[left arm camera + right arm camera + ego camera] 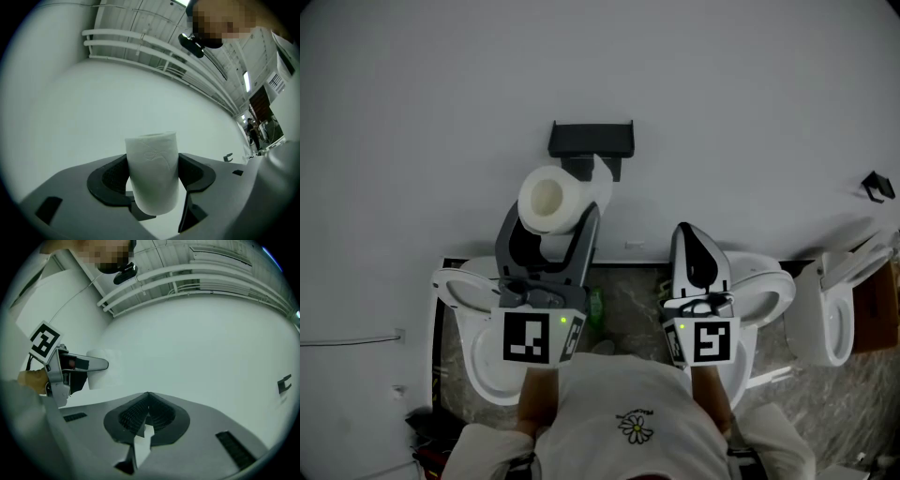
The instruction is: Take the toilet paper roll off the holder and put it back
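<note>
The white toilet paper roll [551, 199] is off the black wall holder [591, 141] and sits just below and left of it, its hollow core facing me. My left gripper [551, 220] is shut on the roll, one jaw on each side. In the left gripper view the roll [152, 171] stands upright between the dark pads [110, 180], in front of the plain white wall. My right gripper [687, 234] is shut and empty, to the right of the roll and below the holder. Its jaws meet at the tip [148, 401], and the left gripper [70, 367] with the roll [107, 367] shows at the left of the right gripper view.
White toilets [478, 352] [769, 295] [825, 314] stand on a marbled floor below both grippers. A small black hook [878, 186] is fixed to the wall at the right. A green object [596, 307] lies between the two nearer toilets. The wall is plain white.
</note>
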Demonstrator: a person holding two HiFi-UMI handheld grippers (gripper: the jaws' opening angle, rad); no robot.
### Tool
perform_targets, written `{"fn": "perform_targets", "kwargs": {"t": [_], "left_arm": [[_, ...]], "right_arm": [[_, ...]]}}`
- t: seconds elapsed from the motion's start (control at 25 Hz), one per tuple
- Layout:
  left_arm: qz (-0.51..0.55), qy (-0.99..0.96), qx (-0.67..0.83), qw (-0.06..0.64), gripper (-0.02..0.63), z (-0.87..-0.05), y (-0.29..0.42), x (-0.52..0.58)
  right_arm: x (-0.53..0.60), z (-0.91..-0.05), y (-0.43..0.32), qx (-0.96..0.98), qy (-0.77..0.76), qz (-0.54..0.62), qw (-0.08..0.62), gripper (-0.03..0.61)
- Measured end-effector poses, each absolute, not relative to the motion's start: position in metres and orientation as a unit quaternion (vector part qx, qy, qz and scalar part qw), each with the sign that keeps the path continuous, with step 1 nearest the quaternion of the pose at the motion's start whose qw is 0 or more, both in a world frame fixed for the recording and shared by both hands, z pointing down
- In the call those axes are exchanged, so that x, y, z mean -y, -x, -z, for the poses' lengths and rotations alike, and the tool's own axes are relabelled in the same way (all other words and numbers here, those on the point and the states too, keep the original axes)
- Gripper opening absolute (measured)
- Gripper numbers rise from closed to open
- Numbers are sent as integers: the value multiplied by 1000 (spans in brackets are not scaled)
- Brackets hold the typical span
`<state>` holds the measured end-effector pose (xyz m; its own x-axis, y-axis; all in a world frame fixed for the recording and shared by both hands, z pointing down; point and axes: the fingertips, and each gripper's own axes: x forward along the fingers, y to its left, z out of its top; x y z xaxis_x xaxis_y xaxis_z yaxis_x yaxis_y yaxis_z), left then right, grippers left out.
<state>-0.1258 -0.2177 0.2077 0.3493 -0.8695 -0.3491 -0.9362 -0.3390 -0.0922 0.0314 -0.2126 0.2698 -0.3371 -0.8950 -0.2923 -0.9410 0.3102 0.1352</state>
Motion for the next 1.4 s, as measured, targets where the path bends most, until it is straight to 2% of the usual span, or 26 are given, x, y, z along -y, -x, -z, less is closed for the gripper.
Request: {"fn": "perform_targets", "kwargs": {"t": [0.32,0.64,1.12,1.4], "left_arm": [[-128,817,-550,120,322,-240,118,204],[-123,812,-556,129,322,-250,122,201],[-117,803,-573,120,322,-259,135,222],[-119,800,-562,171,321,-209,139,258]], "right_arm": [[208,-273,-24,-815,558,-137,80,9],[204,-272,-19,-816,553,-140,90,9],[213,-294,-23,-813,569,-115,56,11],[217,-301,-25,-811,573,-105,51,11]]}}
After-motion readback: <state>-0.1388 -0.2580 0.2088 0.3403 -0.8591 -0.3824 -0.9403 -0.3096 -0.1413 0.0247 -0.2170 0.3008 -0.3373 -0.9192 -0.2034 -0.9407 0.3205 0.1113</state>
